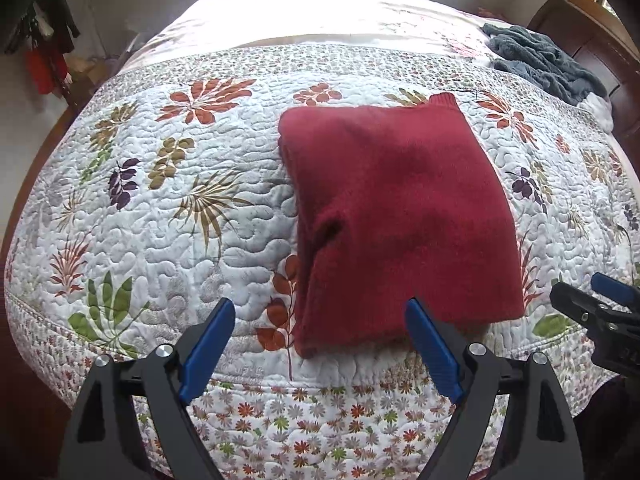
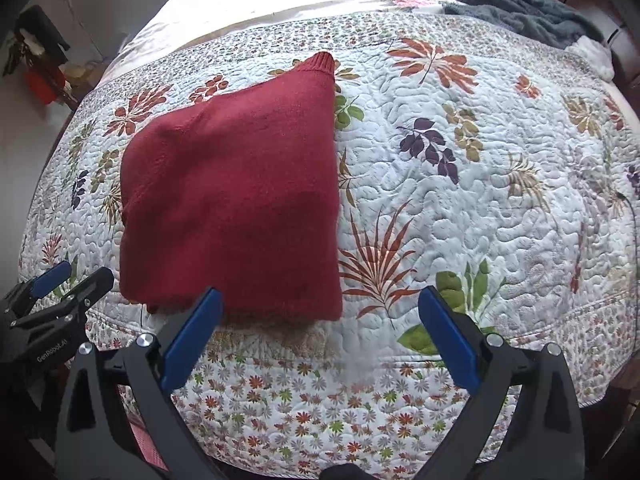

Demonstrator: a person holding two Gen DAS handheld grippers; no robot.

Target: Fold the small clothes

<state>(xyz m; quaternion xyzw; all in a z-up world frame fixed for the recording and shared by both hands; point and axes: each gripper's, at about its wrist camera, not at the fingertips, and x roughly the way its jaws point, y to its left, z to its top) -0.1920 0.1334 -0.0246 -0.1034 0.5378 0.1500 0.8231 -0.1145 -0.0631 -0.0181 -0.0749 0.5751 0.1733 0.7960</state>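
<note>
Two grippers hang over the near edge of a bed, both with their blue-padded fingers spread wide and nothing between them. The left gripper (image 1: 320,316) fills the bottom of the left wrist view, and the right gripper (image 2: 320,304) the bottom of the right wrist view; each also shows at the other view's lower edge.

A dark red knit sweater (image 1: 396,216) lies on the floral quilt (image 1: 168,208) as a squarish packet, several layers stacked at its near edge, so the folding looks finished or nearly so. One ribbed corner (image 2: 322,62) pokes out at the far end, toward the upper middle of the right wrist view. Spread fingers held back from the cloth suggest a release: the packet rests flat on its own and needs no holding.

In the left wrist view the sweater sits centre-right, its near edge just above and between the fingertips, the right-hand finger overlapping its lower border in the picture; whether it touches the cloth I cannot tell. In the right wrist view the sweater sits left of centre, with the left-hand finger just below its near edge.

A crumpled grey-blue fleece throw (image 1: 540,64) lies at the upper right, well apart from the sweater.
</note>
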